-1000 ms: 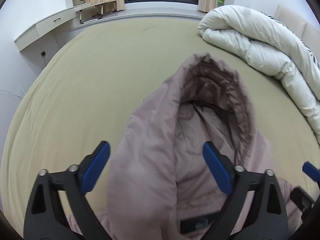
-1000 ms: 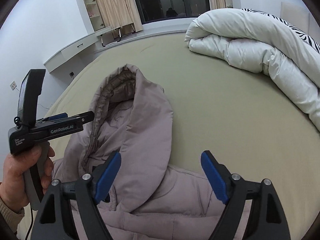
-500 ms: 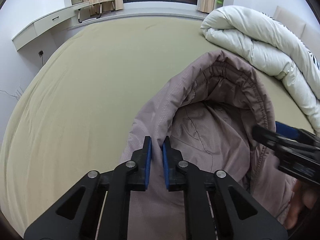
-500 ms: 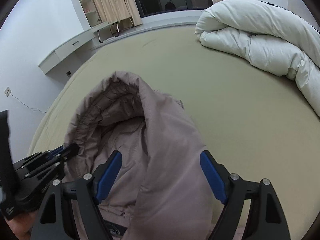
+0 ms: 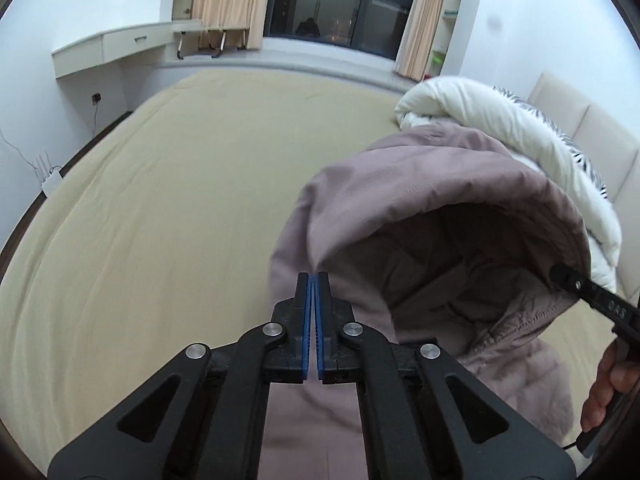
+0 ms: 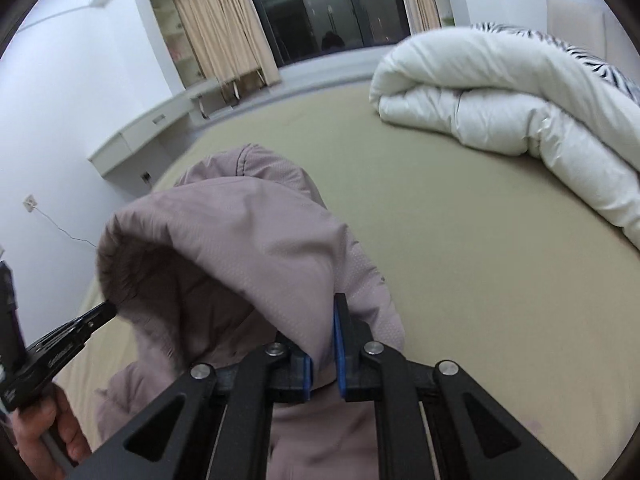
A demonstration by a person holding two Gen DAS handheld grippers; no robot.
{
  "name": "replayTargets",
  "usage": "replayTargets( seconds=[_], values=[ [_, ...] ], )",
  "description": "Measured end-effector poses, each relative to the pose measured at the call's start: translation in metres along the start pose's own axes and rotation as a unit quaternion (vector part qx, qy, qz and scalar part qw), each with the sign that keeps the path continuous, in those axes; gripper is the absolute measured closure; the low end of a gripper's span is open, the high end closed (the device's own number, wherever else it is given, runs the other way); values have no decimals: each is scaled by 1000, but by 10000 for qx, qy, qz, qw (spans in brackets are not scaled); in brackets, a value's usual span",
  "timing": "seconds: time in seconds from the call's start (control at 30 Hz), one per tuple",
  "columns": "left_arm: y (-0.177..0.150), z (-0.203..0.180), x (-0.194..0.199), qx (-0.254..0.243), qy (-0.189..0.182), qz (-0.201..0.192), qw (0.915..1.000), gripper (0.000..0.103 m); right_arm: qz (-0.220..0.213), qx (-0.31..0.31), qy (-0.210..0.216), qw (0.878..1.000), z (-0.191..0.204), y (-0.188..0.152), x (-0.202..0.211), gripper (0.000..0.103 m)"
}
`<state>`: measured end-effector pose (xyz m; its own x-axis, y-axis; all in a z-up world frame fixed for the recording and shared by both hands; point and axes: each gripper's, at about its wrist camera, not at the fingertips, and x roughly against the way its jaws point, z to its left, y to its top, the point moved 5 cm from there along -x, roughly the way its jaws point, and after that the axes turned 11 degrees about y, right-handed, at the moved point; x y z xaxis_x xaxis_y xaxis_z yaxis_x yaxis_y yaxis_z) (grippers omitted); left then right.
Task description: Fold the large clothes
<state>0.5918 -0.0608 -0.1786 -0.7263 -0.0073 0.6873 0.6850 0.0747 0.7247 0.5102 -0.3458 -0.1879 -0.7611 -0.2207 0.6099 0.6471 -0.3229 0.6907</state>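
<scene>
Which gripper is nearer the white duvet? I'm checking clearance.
Right. The right gripper holds the hood edge on the duvet side; the left gripper holds the far edge.

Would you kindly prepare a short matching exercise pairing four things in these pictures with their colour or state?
Things:
1. hood
2. duvet
3. bed sheet
4. left gripper

States:
A. rolled up, white
B. beige, spread flat
C. shut on the hood's edge
D. mauve, held up open

Pairs: 1-D, 2-A, 3-B, 4-C
</scene>
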Motion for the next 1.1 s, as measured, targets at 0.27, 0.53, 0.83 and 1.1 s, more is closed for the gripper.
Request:
replayTargets(
  seconds=[0.27,0.53,0.83,1.1],
  values=[
    [-69,32,120,165,-461,-336,9982,103,-323,361,-33,9988,36,-105,101,92],
    [-72,15,161,-286,-211,-641,9973,101,-530,508,-33,9973,55,-107,126,92],
    [-45,50,196,140,-261,-837,9961,101,-430,630,-333,9965,44,-147,138,101],
    [-61,44,160,-361,-29,-383,9986,101,-1125,781,-205,9904,57,-110,141,4]
  ],
)
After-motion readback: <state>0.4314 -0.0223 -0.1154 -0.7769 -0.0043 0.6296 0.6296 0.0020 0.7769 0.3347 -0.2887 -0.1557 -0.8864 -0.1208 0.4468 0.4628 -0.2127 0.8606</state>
